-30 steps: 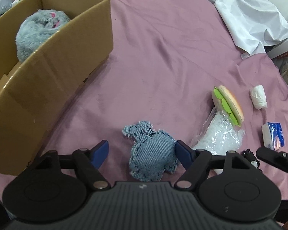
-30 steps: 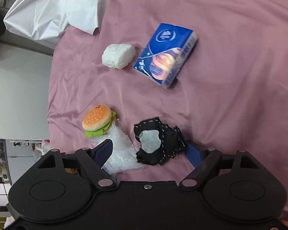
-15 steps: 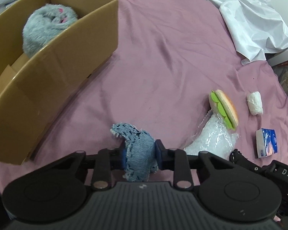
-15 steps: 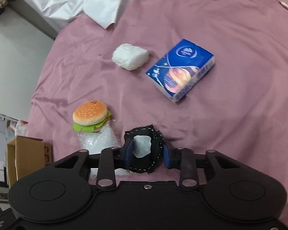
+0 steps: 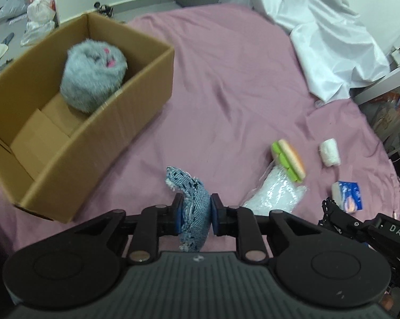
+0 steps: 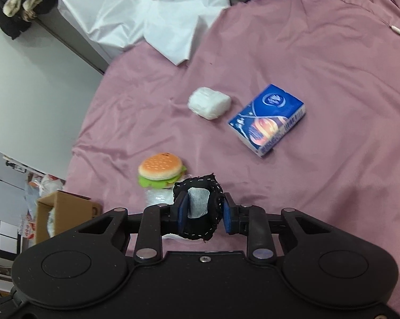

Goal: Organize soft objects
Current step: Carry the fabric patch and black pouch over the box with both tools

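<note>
Denim toy (image 5: 194, 207) is gripped in the closed jaws of the left gripper (image 5: 195, 214) above the bed (image 5: 226, 79), and the right gripper (image 6: 203, 211) clamps a black pouch (image 6: 200, 212), probably for the cardboard box (image 5: 99, 122).

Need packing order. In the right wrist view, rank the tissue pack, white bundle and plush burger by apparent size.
1. tissue pack, clearly largest.
2. plush burger and white bundle: these look alike, and the burger lies nearer the camera, so no ranking between them.
</note>
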Available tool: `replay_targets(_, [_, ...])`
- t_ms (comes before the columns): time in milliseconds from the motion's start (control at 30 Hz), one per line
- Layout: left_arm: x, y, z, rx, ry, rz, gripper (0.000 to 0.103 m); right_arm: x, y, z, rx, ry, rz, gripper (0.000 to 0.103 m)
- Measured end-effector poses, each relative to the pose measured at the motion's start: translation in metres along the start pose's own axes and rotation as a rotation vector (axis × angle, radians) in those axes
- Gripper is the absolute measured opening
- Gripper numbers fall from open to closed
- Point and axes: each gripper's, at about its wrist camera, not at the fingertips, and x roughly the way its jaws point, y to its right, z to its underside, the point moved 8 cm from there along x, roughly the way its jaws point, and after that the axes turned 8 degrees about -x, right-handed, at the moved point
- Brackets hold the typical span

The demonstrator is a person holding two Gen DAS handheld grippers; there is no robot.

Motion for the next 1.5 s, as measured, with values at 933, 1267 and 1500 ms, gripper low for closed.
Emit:
replay_targets(933, [-0.072, -0.02, -0.044, -0.002, 0.173, 0.03, 0.02, -0.048, -0.106, 0.006, -0.228, 0.169, -0.269, 0.027])
replay_targets(1267, [-0.087, -0.053, -0.064, -0.027, 0.206, 0.01, 0.02, -0.048, -0.124, 0.009, -0.231, 0.185, -0.298, 0.027])
replay_targets(1500, [-0.089, -0.076, -0.077, -0.04, 0.206, 0.002, 0.02, -0.042, -0.145, 0.017, -0.244, 0.176, -0.316, 0.026])
